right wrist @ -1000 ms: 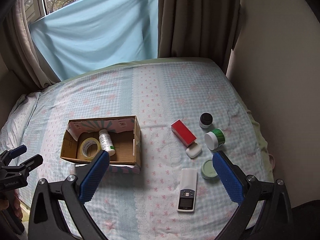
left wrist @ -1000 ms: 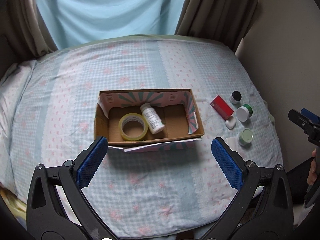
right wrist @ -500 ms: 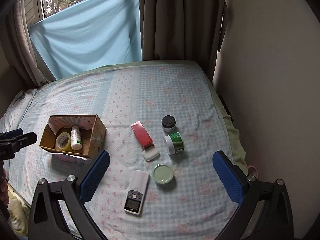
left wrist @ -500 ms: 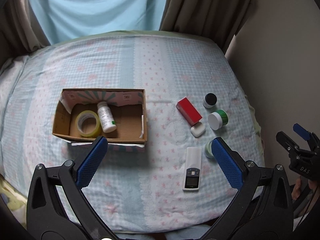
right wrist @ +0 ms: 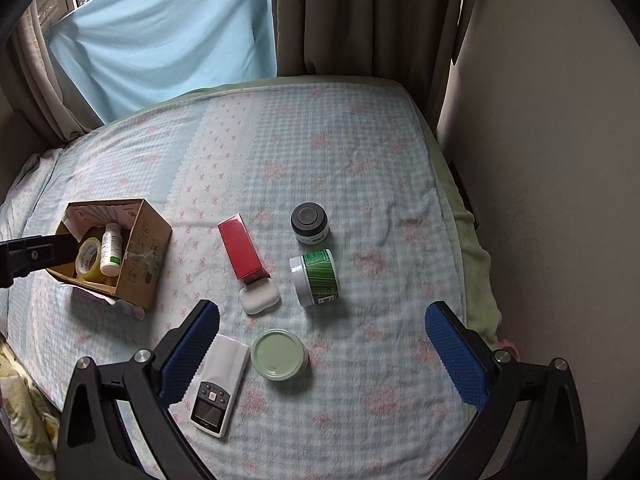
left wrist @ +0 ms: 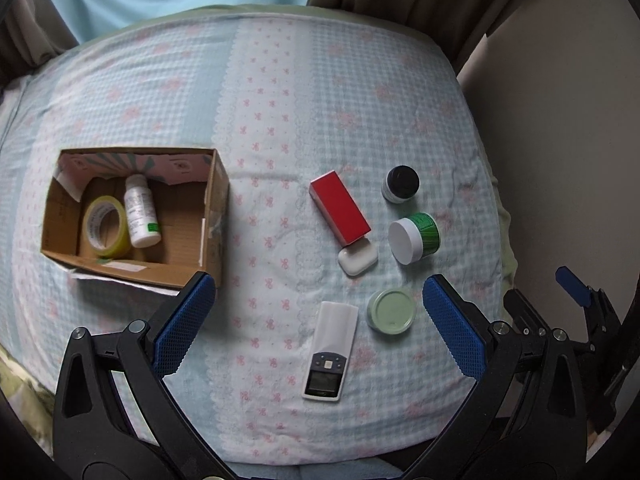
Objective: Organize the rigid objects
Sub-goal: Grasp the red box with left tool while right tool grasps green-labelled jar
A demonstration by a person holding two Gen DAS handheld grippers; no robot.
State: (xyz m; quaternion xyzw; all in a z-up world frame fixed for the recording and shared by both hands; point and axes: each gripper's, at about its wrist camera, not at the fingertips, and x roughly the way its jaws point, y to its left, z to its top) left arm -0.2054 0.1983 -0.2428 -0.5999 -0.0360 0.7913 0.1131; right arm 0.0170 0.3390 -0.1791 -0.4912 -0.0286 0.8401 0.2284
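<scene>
Both pairs of tongs hang spread wide and empty above the bed (right wrist: 360,140). The right tongs (right wrist: 320,344) frame the loose things; the left tongs (left wrist: 316,320) look down on the same group, with the cardboard box (left wrist: 216,200) at their 10 o'clock.

The step in hand looks like picking the next loose thing for the box. The pale green tin (right wrist: 279,354) lies nearest the right tongs, low and flat, so the tips should come down around its rim and close across its width, sinking a little into the soft cover. The remote (right wrist: 219,384) lies just beside it at 9 o'clock, near enough to be nudged by the left tip.

Further out, a white case (right wrist: 259,298) touches the end of a red box (right wrist: 240,248); a green jar (right wrist: 318,278) lies on its side and may roll; a black-lidded jar (right wrist: 309,222) stands upright at 12 o'clock.

The box already holds a tape roll (left wrist: 104,226) and a white bottle (left wrist: 140,212); its right half is free.
</scene>
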